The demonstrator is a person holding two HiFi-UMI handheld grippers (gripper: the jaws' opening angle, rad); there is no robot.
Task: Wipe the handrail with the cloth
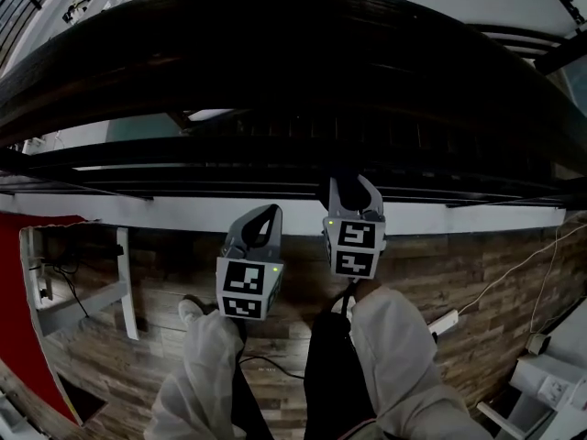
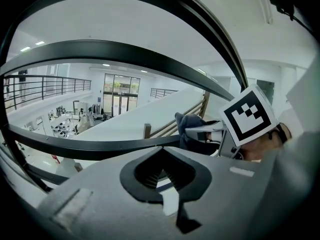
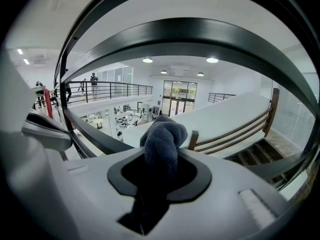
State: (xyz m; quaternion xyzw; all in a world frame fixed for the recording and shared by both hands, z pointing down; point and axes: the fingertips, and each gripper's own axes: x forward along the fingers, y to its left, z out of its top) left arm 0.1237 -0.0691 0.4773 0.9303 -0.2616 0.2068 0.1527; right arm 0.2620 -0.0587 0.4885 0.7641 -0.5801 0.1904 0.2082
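While the handrail (image 1: pixel 275 53) runs left-to-right ahead of both tongs | right tongs (image 1: pixel 356 191) nearer it, clamped on the cloth (image 3: pixel 162 141) | left tongs (image 1: pixel 264 220) closed, empty

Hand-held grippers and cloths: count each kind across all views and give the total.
Hand-held grippers: 2, the left hand-held gripper and the right hand-held gripper.
Cloths: 1, the cloth, clamped in the right hand-held gripper's jaws.
Total: 3.

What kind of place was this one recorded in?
Probably an upper-floor gallery in a large office-like building: a dark curved handrail, wooden stairs going down, and an open hall with desks below.
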